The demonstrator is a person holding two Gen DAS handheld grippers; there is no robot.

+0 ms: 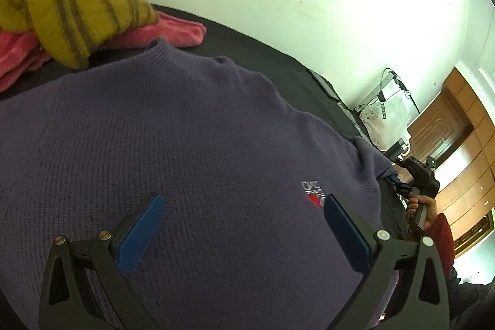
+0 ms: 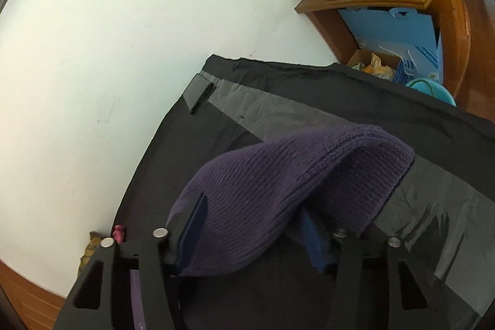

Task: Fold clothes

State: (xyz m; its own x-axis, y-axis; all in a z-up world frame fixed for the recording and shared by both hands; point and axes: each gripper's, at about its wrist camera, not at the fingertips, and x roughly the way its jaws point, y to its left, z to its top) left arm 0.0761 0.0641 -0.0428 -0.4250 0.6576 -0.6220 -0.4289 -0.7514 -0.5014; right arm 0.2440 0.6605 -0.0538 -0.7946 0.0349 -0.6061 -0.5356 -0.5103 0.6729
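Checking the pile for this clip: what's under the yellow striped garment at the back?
A pink garment lies under the yellow striped garment, sticking out on both sides, on the dark table cover. Whatever else sits beneath the pile is covered.

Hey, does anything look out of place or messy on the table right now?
Mostly tidy. The purple sweater lies flat, but its sleeve is draped in a hump over the right gripper. Behind, a mustard striped garment sits heaped on pink cloth, unfolded.

Right claw's (image 2: 250,225) blue pads (image 2: 312,240) half under purple sweater (image 2: 278,184)
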